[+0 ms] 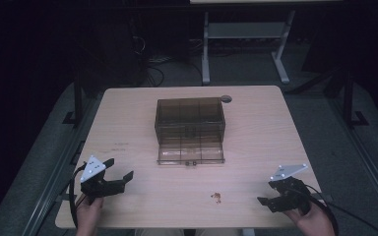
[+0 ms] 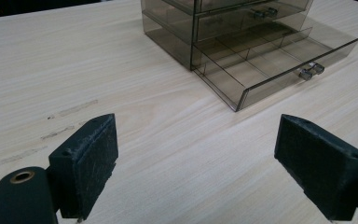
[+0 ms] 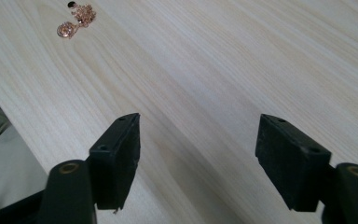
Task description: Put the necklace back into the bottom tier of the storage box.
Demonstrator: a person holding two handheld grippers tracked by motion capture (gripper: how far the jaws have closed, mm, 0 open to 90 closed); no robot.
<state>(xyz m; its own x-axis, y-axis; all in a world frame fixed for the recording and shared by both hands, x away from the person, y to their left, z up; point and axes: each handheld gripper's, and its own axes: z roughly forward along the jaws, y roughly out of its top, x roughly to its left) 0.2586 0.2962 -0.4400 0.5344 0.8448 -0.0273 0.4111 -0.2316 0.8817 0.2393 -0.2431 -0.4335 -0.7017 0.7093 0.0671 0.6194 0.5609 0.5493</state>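
A smoky clear plastic drawer box [image 1: 189,120] stands mid-table, its bottom drawer [image 1: 191,156] pulled out toward me. In the left gripper view the open drawer [image 2: 279,65] lies ahead to the right with two small knobs on its front. A small rose-gold necklace [image 1: 216,197] lies near the front edge; in the right gripper view the necklace [image 3: 74,21] sits at the top left. My left gripper [image 1: 119,169] is open at the front left, nothing between its pads [image 2: 93,163]. My right gripper [image 1: 267,194] is open at the front right, also empty.
The wooden table [image 1: 128,128] has faint scuff marks [image 2: 70,109] on its left part and a round cable grommet [image 1: 226,99] at the back. Behind the table stands a grey metal frame [image 1: 246,34] on a dark floor. The table's near edge [image 3: 9,121] is close to my right gripper.
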